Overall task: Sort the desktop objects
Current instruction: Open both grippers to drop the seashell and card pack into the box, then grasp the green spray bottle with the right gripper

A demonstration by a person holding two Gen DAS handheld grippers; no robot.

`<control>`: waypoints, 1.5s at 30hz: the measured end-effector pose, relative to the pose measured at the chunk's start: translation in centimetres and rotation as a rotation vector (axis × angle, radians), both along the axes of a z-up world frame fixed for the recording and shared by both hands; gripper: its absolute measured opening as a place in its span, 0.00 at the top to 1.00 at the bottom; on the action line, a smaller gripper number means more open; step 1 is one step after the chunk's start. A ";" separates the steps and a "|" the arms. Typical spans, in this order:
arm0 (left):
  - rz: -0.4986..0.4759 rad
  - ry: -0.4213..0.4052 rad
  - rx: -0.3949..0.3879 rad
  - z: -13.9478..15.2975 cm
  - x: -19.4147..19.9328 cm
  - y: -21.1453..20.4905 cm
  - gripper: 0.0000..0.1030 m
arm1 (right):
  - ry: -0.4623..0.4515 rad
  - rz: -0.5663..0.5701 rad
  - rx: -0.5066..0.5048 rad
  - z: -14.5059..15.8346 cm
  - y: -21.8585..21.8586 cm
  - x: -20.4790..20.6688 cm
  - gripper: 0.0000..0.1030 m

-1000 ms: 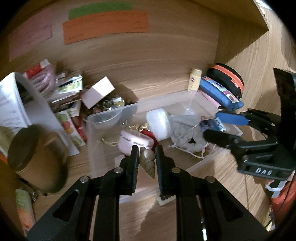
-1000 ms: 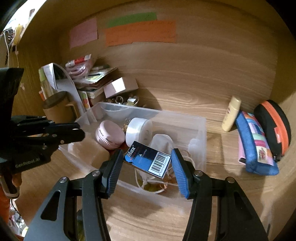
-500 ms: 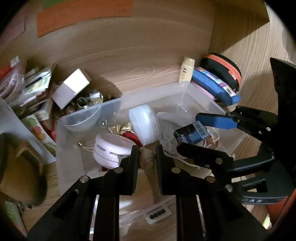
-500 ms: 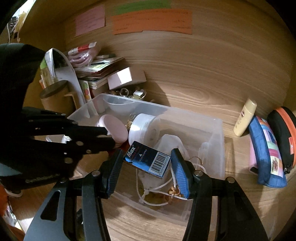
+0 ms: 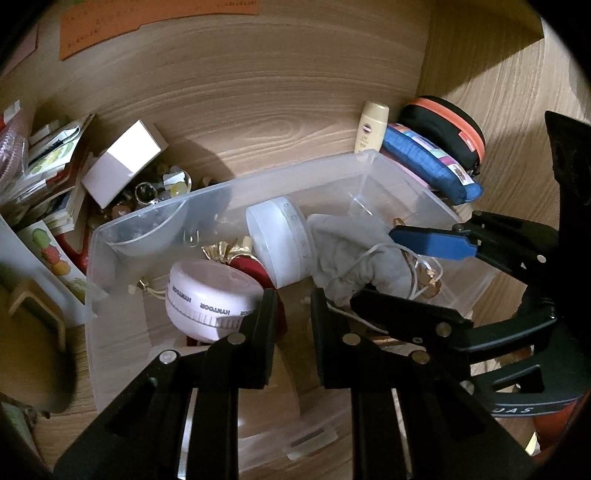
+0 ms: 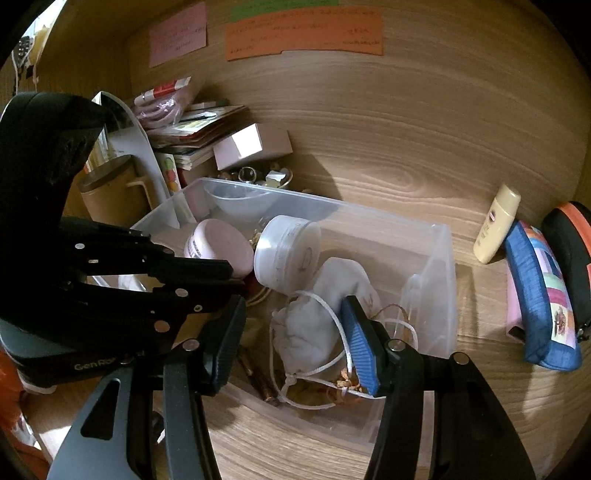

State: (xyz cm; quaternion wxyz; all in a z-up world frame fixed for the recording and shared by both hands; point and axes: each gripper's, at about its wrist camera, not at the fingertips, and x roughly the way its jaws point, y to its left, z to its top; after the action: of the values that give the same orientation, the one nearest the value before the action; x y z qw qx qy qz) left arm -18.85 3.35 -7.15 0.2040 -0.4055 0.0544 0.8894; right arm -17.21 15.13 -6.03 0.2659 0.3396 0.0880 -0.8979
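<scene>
The jaws of the left gripper (image 5: 293, 295) are seen drawn together to a narrow slit, and nothing can be made out between them; they are pointed down into the near part of a clear rectangular plastic bin (image 5: 277, 177). The jaws of the right gripper (image 6: 293, 306) are held partly apart with nothing gripped, one blue pad and one black pad being poised over a grey cloth drawstring pouch (image 6: 317, 314) that lies in the bin. Just beside the left jaws a round pale-pink plastic case (image 5: 207, 295) is found, and behind it a red item with a gold foil top (image 5: 255, 266). A white round screw-top jar (image 5: 277, 243) is laid on its side between the pink case and the pouch, touching the pouch. A small clear plastic bowl (image 5: 147, 232) is set in the bin's far left corner. The bin itself is placed at the middle of the wooden desk (image 6: 406, 155). Toward the desk's right rear corner, a cream plastic bottle (image 5: 373, 125), a blue fabric pencil pouch (image 5: 424, 162) and a black oval case with an orange zip band (image 5: 447, 129) are gathered. Toward the left rear corner, a white cardboard box (image 5: 122, 162), a stack of booklets (image 6: 199, 125) and a brown lidded mug (image 6: 107, 188) are crowded together. On the back panel, an orange paper note (image 6: 303, 33) and a pink paper note (image 6: 177, 33) are stuck.
</scene>
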 end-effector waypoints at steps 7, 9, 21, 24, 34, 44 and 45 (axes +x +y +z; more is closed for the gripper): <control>0.031 0.021 -0.015 0.4 0.2 -0.3 0.72 | 0.012 -0.012 0.016 0.2 0.0 0.2 0.43; 0.049 0.042 -0.025 0.7 0.4 -0.6 0.63 | 0.019 -0.010 0.008 0.4 0.2 0.3 0.41; 0.150 0.143 -0.073 2.7 2.8 -2.7 0.24 | 0.062 -0.037 -0.008 1.9 0.2 1.6 0.19; 0.168 0.159 -0.083 3.0 3.6 -3.1 0.16 | 0.050 -0.051 -0.020 2.1 0.6 2.0 0.18; 0.241 0.220 -0.091 3.8 7.4 -5.3 0.07 | 0.032 -0.117 -0.009 2.5 1.3 4.4 0.13; 0.331 0.225 -0.060 3.1 11.8 -8.5 0.04 | 0.007 -0.106 -0.009 1.7 0.1 8.9 0.13; 0.339 0.222 -0.060 2.9 12.3 -8.8 0.04 | -0.001 -0.102 -0.009 1.5 -0.2 9.3 0.13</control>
State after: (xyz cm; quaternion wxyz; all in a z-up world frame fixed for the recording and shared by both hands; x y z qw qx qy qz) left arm -6.59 -5.42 -4.26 0.0321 -0.3144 0.0341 0.9481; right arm -7.94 14.93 -4.53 0.2215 0.3429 0.0665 -0.9104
